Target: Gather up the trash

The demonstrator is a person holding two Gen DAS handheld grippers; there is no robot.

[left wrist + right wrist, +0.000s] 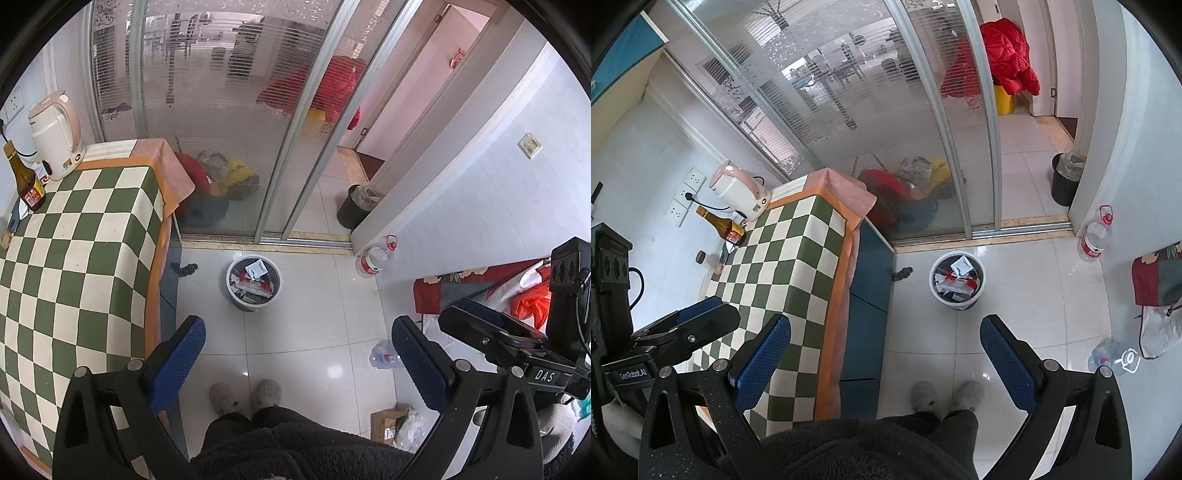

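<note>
Floor tiles (295,325), pale and glossy, fill the middle of both views, running up to a sliding glass door (229,110) that spans the upper half of each frame. A table under a green-and-cream checked cloth (74,258) takes the left side of the left wrist view and the centre left of the right wrist view (783,258); a white kettle (55,136) and a brown bottle (26,181) stand at its far end, upper left.

The left gripper (299,354) hangs over bare floor at the bottom of its frame, blue pads spread wide apart with nothing between them. The right gripper (886,354) is likewise wide open and empty, its left finger over the table edge, its right finger over tile.

A white trash bucket (253,282) stands on the floor at centre frame, just below the door track, stuffed with paper and red-and-white wrappers; in the right wrist view it sits right of centre (957,280). A black bin (352,206) stands beyond the doorway, right of centre.

An upright clear water jug with a red handle (375,258) rests against the wall at centre right. A smaller clear plastic bottle (384,356) lies on its side on the floor, just left of the left gripper's right finger; the right wrist view shows it at lower right (1112,356). A small dark scrap (188,268) lies on the tile left of the bucket. Grey slippers (243,397) show at bottom centre.
</note>
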